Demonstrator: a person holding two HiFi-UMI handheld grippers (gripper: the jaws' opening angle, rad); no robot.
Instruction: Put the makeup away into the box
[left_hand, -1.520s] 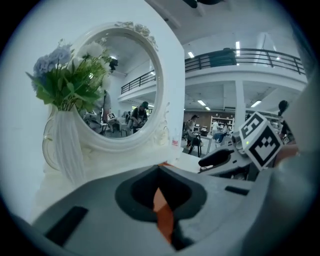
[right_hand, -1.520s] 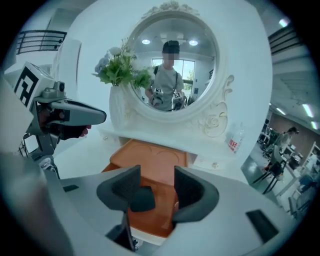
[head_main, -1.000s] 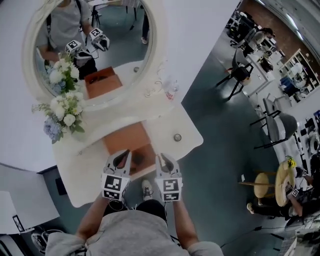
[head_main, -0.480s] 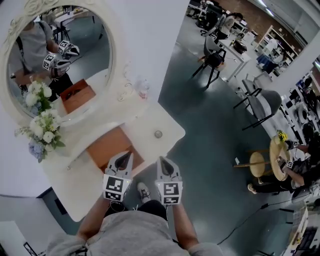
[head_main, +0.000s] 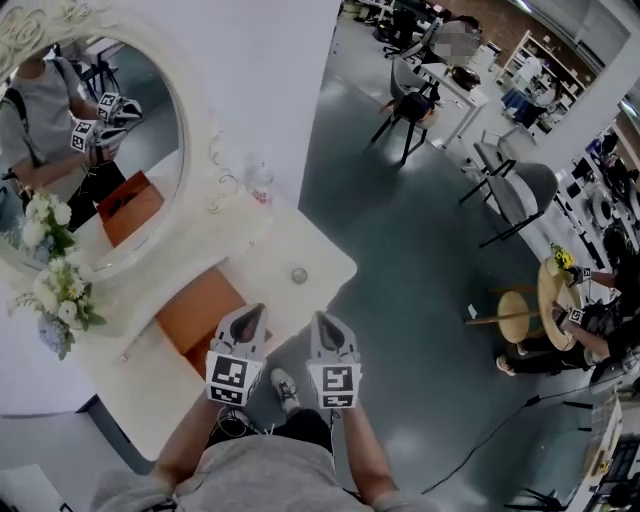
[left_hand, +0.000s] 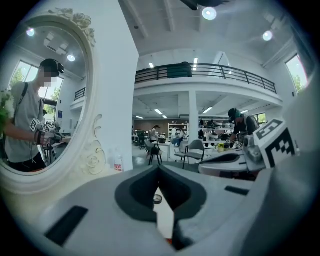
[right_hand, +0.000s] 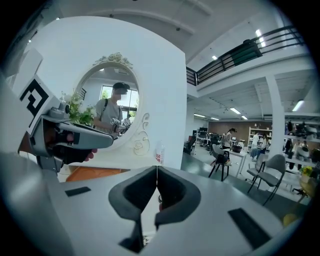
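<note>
Head view: orange box (head_main: 198, 312) sits on white table (head_main: 322, 262), interior hidden.

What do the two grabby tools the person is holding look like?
The left tool and right tool are light grey, wedge-shaped, with dark pads inside the tips. Each carries a cube with black-and-white square markers. The person wears a grey short-sleeved top.

Both forearms (head_main: 186, 445) were out in front down at 6 o'clock, left gripper (head_main: 254, 313) and right gripper (head_main: 323, 320) side by side, aimed roughly 12 o'clock, jaws pinched together, nothing in either.
</note>
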